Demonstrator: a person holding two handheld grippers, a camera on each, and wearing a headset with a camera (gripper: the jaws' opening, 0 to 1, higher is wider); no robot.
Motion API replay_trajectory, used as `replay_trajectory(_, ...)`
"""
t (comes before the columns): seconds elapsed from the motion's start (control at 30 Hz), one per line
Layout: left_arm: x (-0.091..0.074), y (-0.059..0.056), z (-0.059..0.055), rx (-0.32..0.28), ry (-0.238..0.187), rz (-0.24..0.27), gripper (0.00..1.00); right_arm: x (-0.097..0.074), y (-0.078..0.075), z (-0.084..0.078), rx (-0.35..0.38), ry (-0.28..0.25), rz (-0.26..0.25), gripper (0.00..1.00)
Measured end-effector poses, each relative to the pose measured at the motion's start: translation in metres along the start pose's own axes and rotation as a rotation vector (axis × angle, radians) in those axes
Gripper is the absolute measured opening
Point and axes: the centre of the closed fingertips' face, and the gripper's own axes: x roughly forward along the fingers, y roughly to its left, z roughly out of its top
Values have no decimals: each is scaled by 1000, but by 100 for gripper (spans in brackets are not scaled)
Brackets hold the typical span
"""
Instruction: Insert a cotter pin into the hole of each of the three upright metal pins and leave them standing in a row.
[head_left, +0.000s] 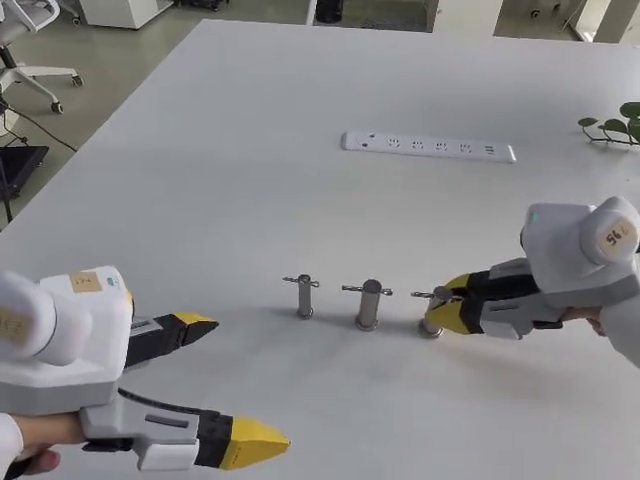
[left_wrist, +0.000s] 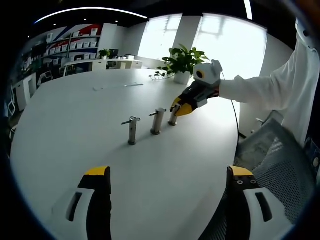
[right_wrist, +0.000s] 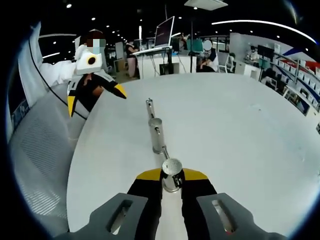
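Observation:
Three upright metal pins stand in a row on the white table (head_left: 230, 180): the left pin (head_left: 305, 298), the middle pin (head_left: 369, 306) and the right pin (head_left: 430, 329). A thin cotter pin (head_left: 300, 282) crosses the top of each. My right gripper (head_left: 440, 314) comes in from the right, and its yellow-tipped jaws are shut on the right pin (right_wrist: 171, 172). Beyond it stand the middle pin (right_wrist: 157, 135) and the left pin (right_wrist: 149, 107). My left gripper (head_left: 250, 382) hovers near the table's front left, open and holding nothing, well short of the row (left_wrist: 132, 130).
A white power strip (head_left: 430, 146) lies farther back on the table. A potted plant (head_left: 615, 128) sits at the right edge. An office chair (head_left: 25, 50) stands off the table's far left corner. A mesh chair (left_wrist: 280, 165) is close to the table's side.

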Motion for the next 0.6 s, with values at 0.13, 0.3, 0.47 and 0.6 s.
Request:
replay_trajectory(0.13, 1, -1, -3, -4, 4, -3, 97, 1, 0, 0, -14, -3, -5, 8)
replay_trajectory(0.3, 2, 0, -2, -22, -5, 4, 96, 4, 0, -1, 15, -22, -17, 16)
replay_trajectory(0.47, -2, 2, 3, -21, -12, 18, 96, -2, -4, -1, 37, -24, -84, 48)
replay_trajectory(0.6, -6, 2, 11, -13, -32, 30, 96, -19, 4, 13, 67, -75, -122, 60)
